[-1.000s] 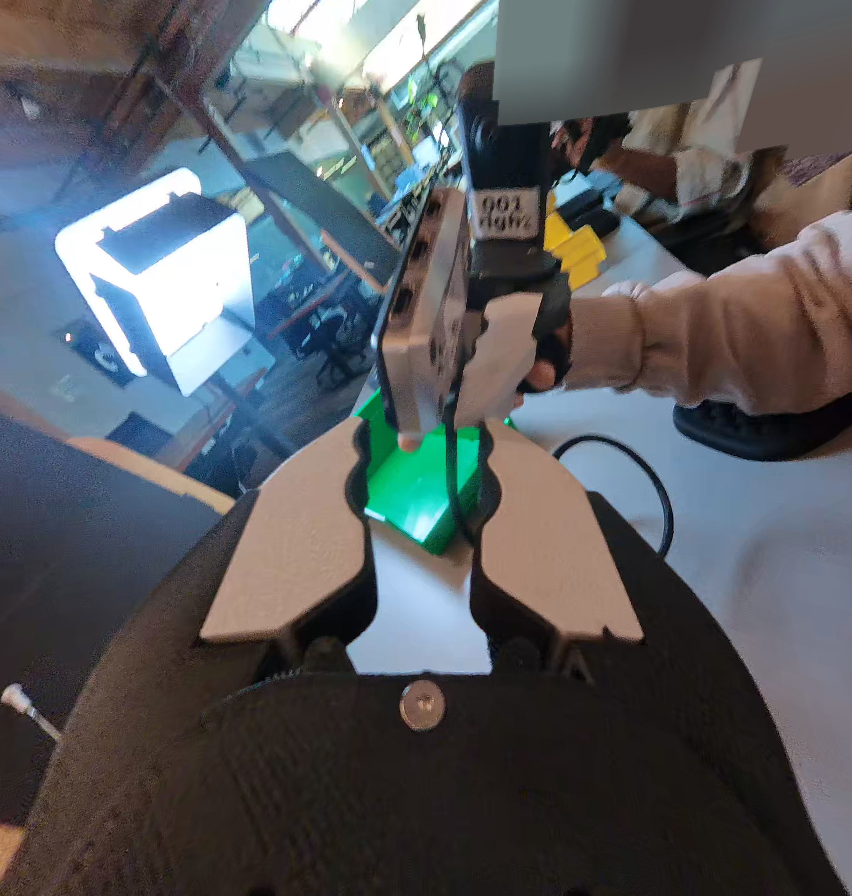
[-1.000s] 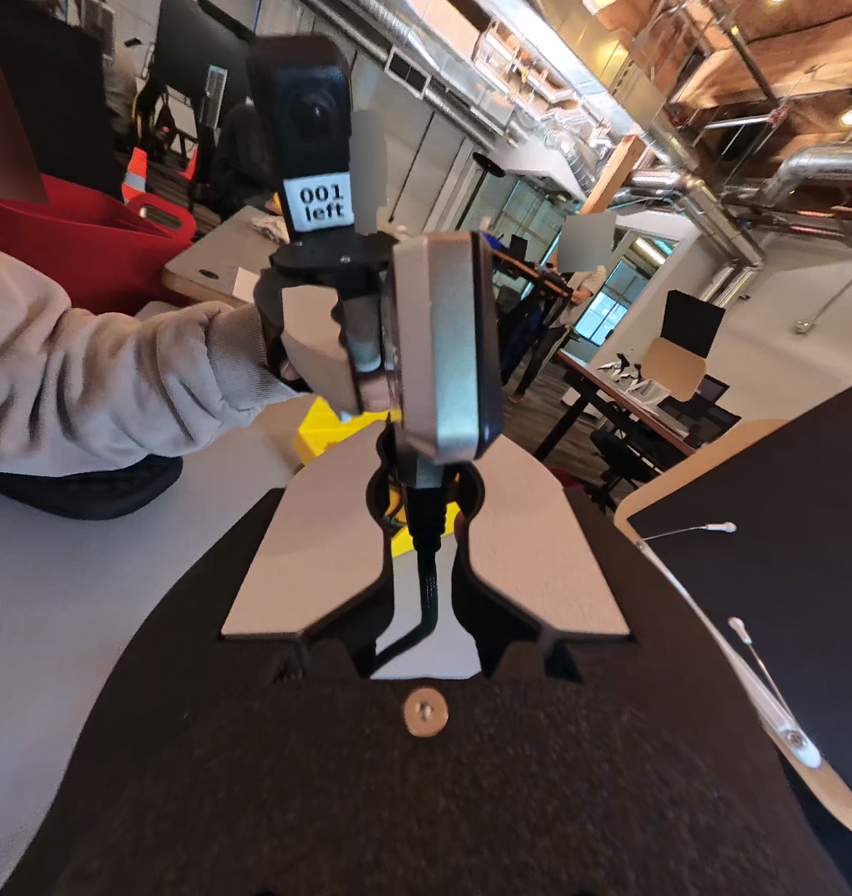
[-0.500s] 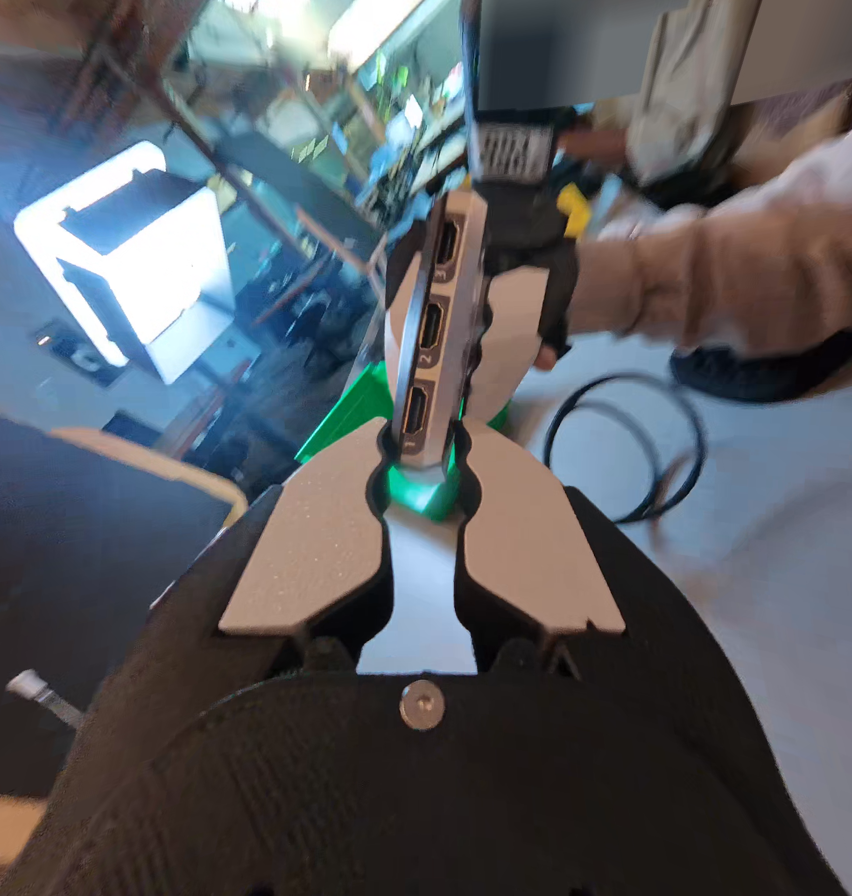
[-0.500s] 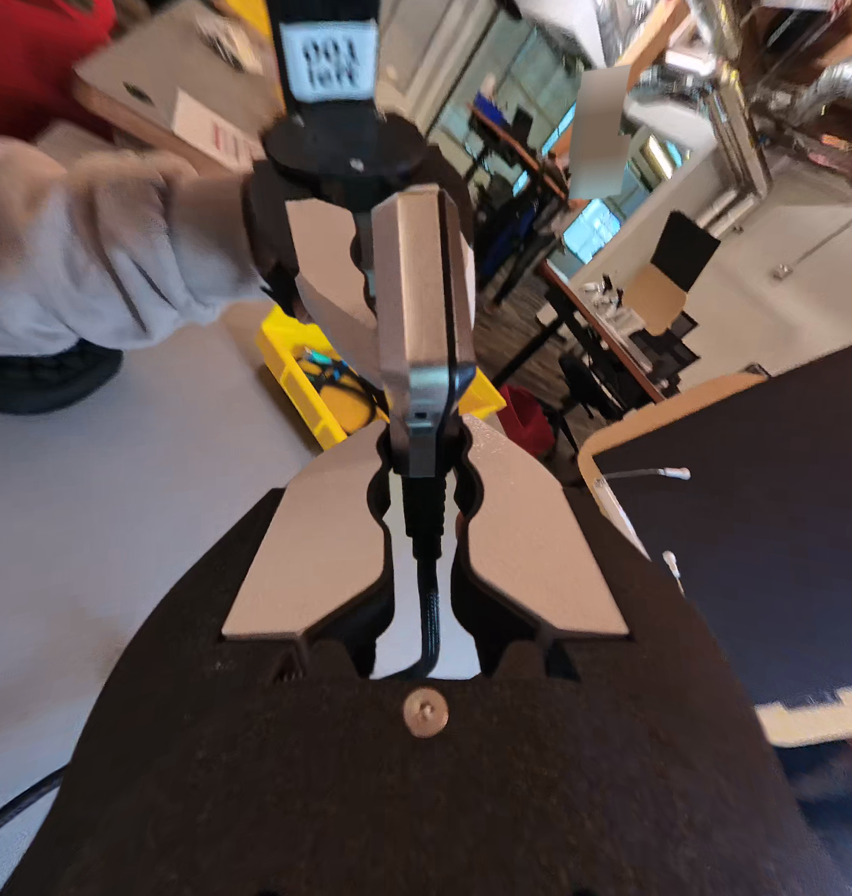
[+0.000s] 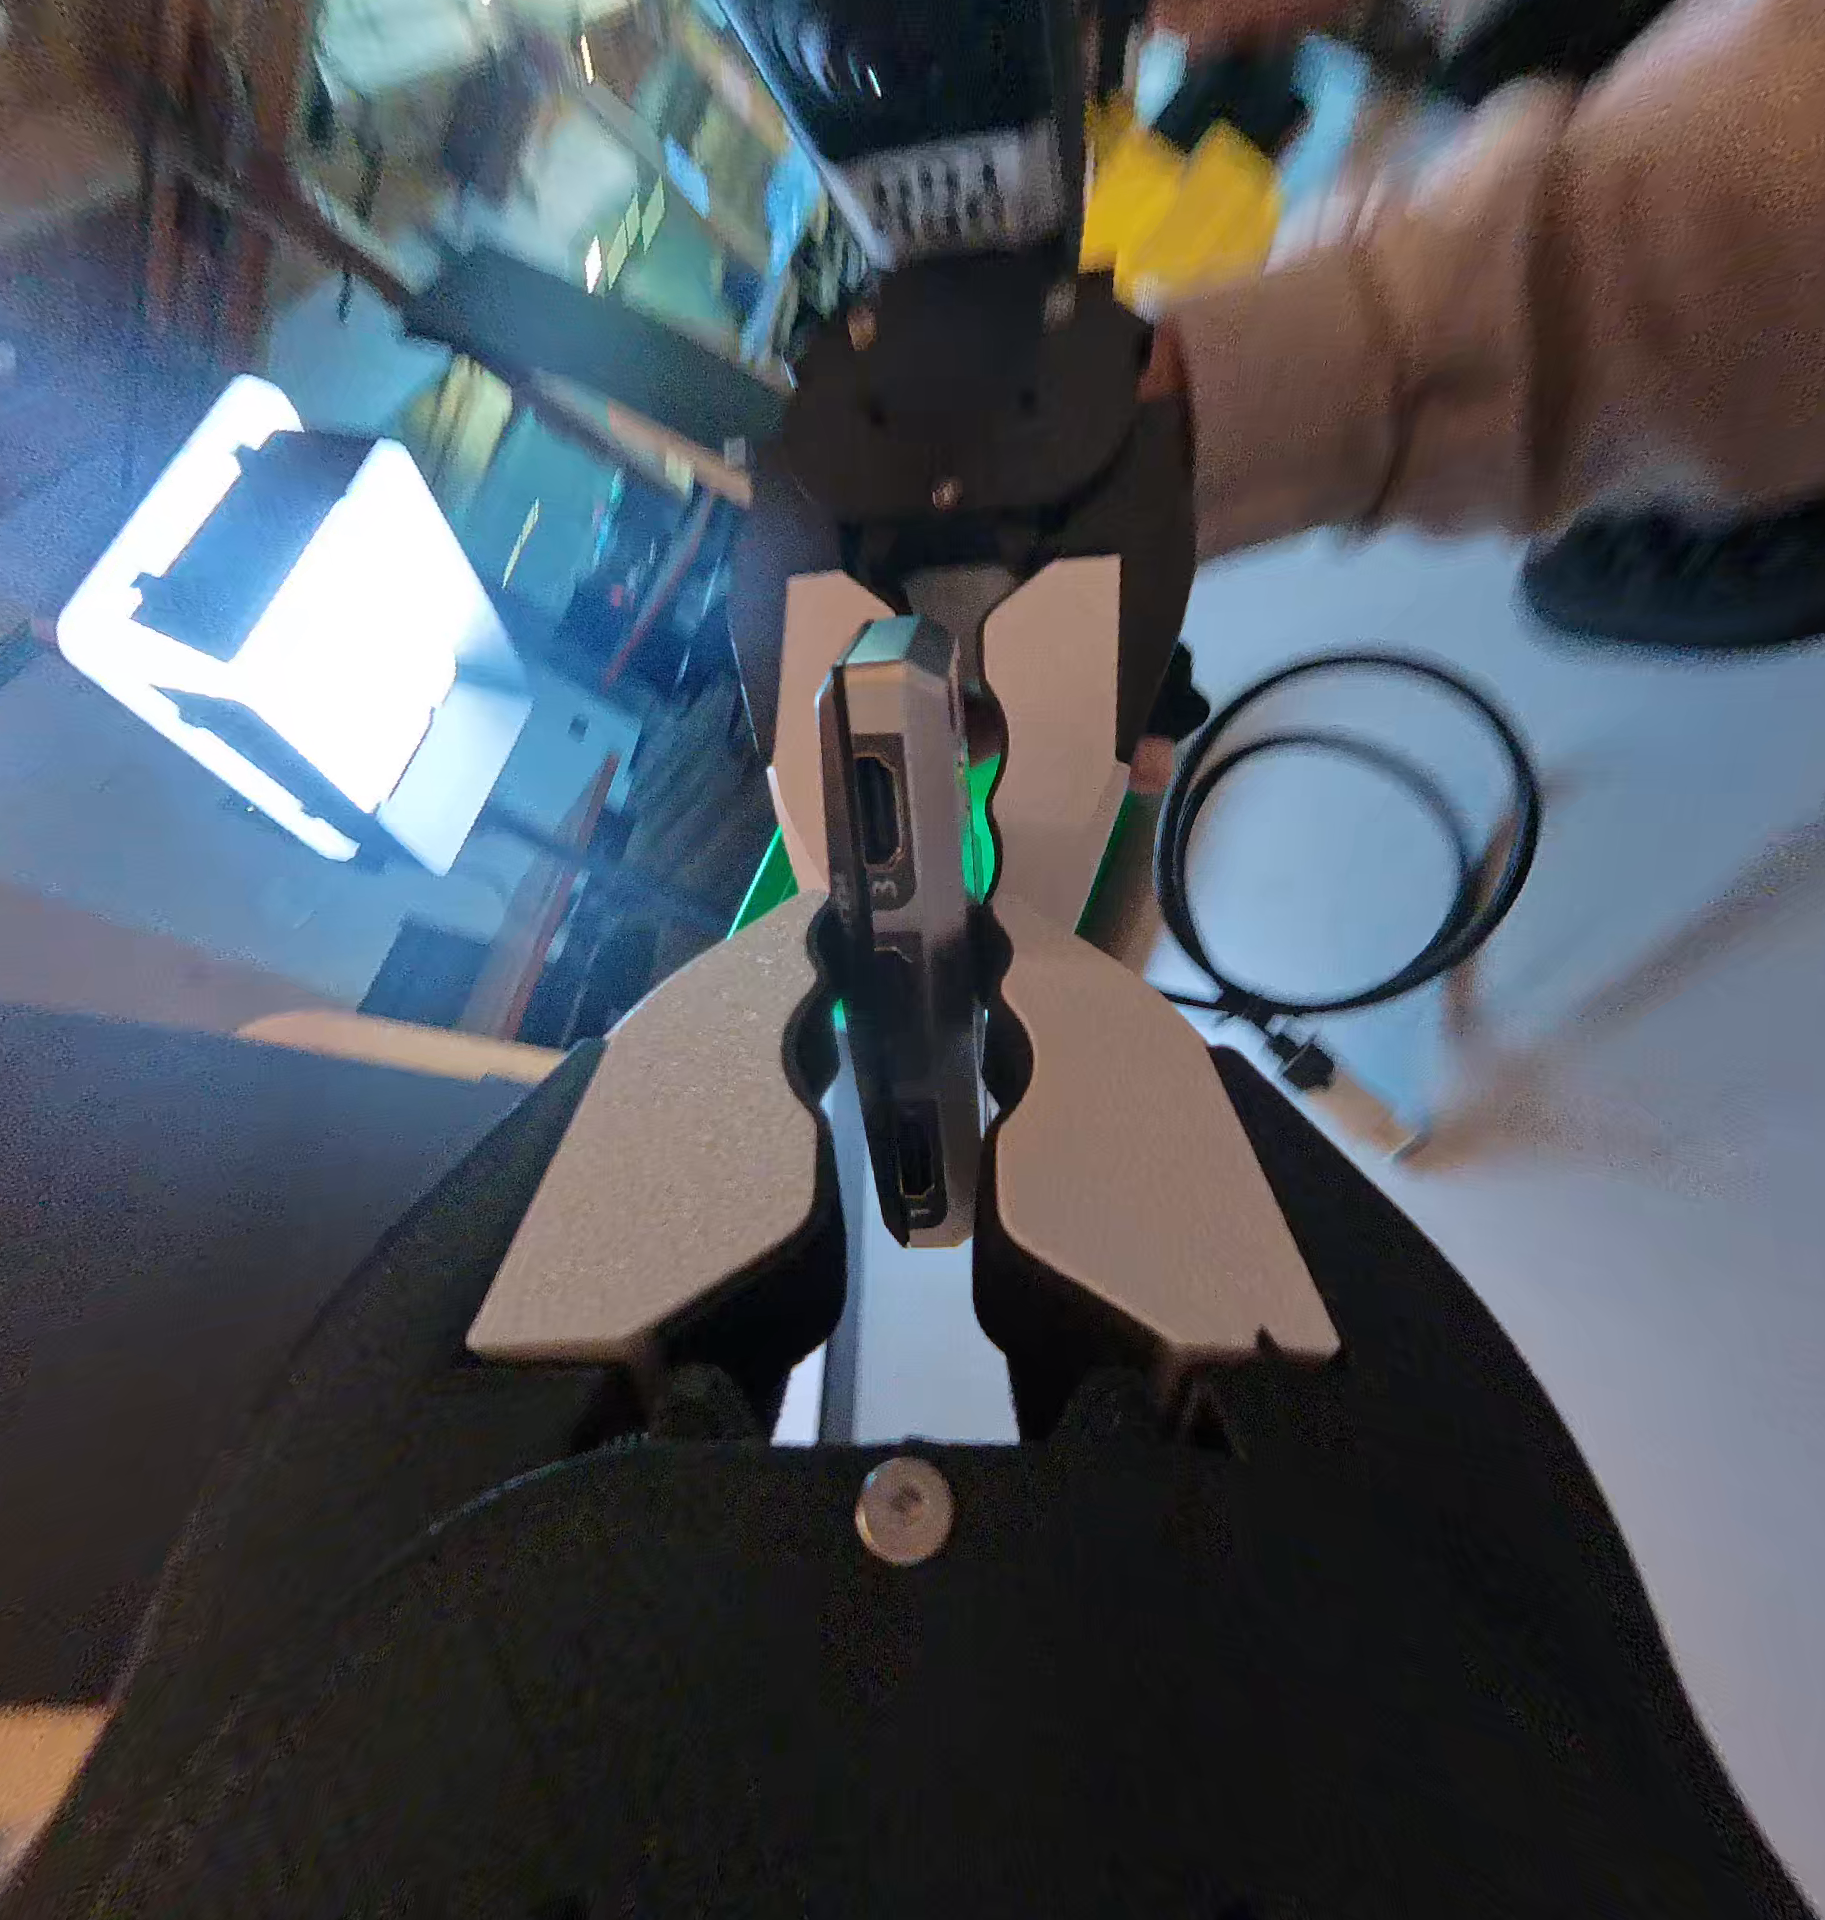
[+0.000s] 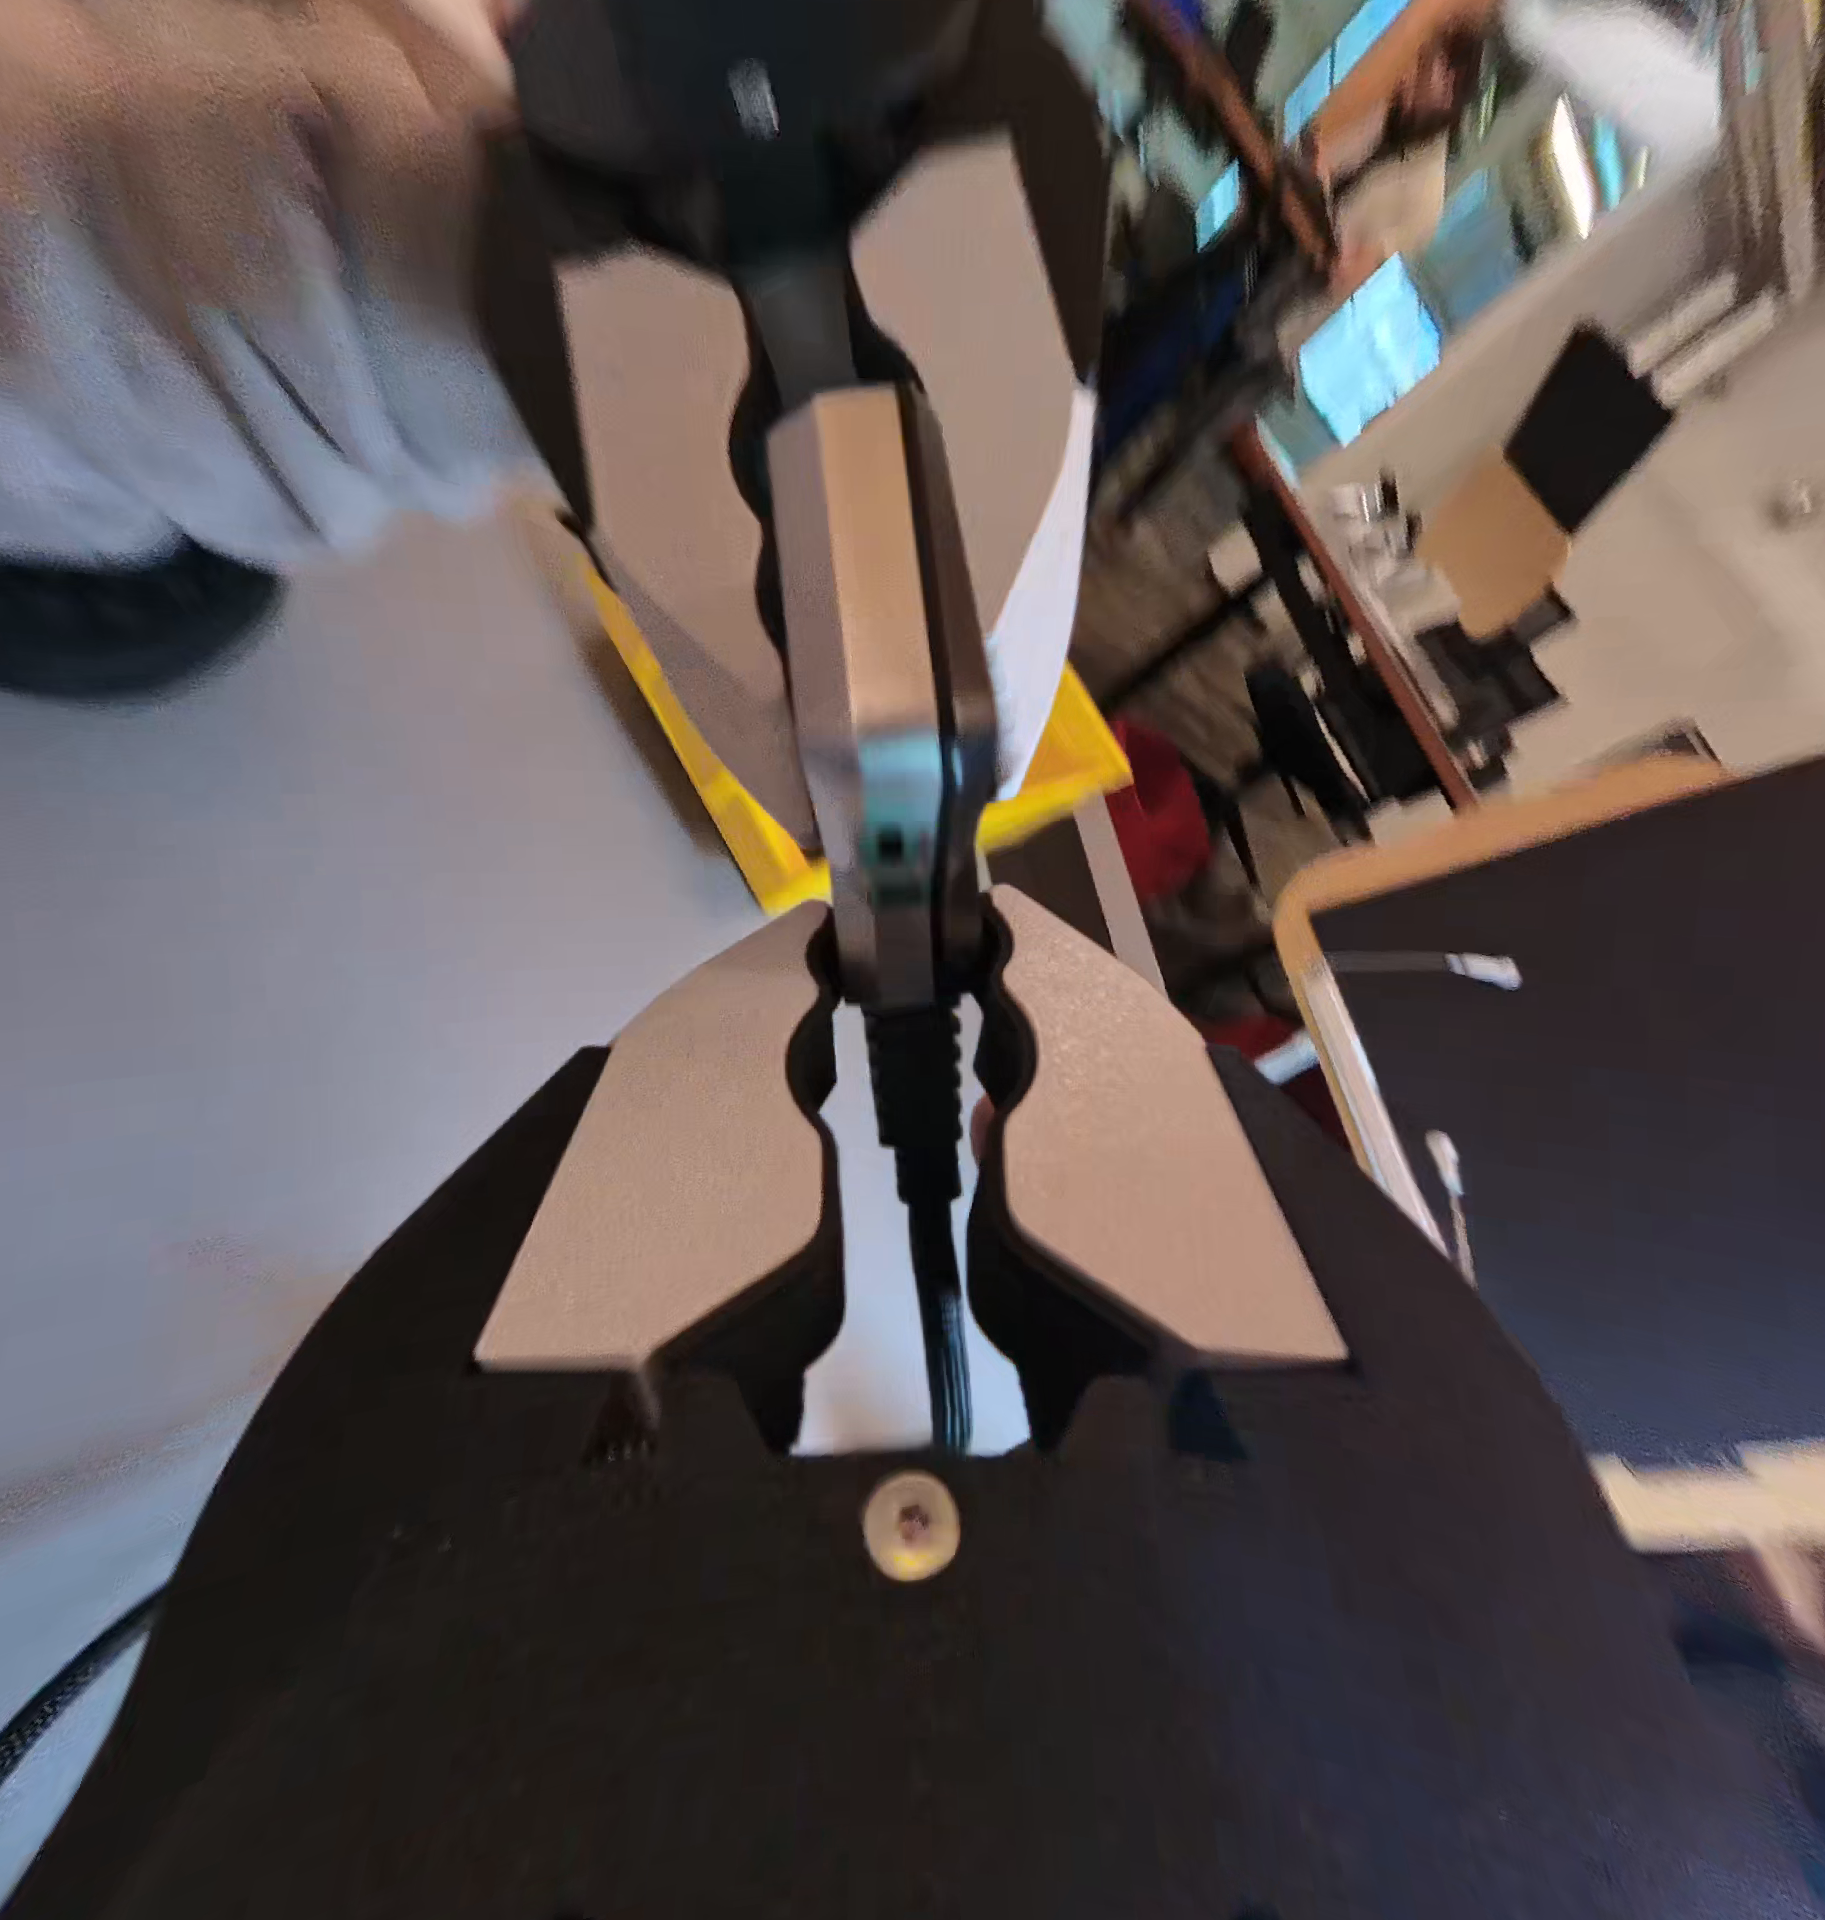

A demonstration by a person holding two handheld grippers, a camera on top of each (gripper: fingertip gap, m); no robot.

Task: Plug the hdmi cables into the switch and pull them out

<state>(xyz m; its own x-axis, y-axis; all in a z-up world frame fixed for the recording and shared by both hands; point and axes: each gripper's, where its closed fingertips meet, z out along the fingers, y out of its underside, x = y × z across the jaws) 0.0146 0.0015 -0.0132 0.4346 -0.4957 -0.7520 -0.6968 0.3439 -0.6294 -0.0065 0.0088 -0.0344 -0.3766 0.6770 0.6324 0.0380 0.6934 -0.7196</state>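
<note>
Silver-grey switch [image 5: 903, 935] (black-edged); beyond it, a green tray [image 5: 975, 831]; beside it, a black cable [image 5: 1344, 831] on the white bench [image 5: 1510, 1299].

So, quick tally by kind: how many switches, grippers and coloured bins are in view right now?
Switch: 1
Grippers: 2 (left gripper and right gripper, one clamped on each end of the switch)
Bins: 2 (green bin, yellow bin)
Total: 5

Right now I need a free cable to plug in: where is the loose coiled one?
In the left wrist view the coiled cable lies on the white table, right of the switch.
</note>
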